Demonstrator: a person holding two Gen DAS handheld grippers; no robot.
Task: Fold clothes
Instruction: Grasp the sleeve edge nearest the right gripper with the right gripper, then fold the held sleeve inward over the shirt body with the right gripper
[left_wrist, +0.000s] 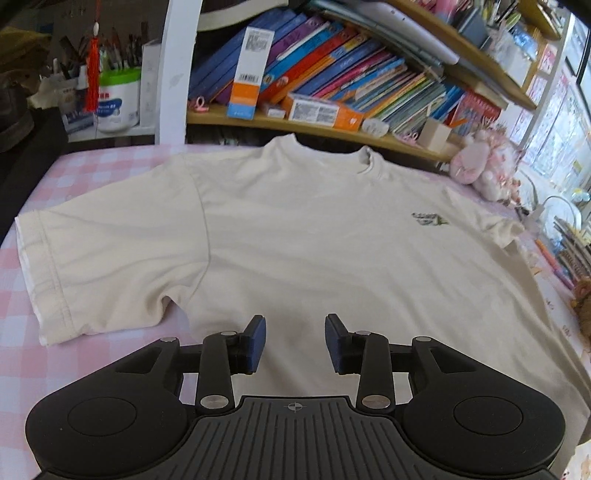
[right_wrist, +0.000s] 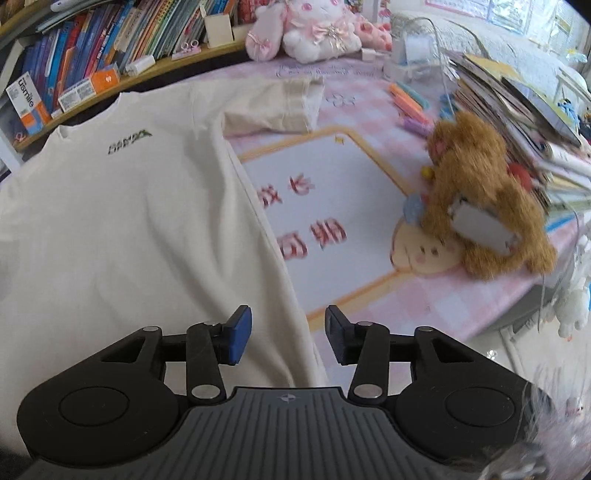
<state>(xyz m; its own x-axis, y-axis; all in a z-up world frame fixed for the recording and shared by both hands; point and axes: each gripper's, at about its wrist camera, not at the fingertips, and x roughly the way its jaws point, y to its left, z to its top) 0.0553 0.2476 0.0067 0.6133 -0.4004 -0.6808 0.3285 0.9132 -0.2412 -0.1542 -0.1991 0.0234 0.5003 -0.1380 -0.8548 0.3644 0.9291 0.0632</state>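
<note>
We see open tablecloth (left_wrist: 22, 354) left of shirt (left_wrist: 295, 240); brown plush (right_wrist: 480, 206), book pile (right_wrist: 517, 122) crowd right side

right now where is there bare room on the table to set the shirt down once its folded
Free: the checked cloth below the shirt's left sleeve, and the white mat between the shirt's right edge and the brown plush toy. Crowded: the right side, with pens, stacked books and the pink plush toys.
</note>
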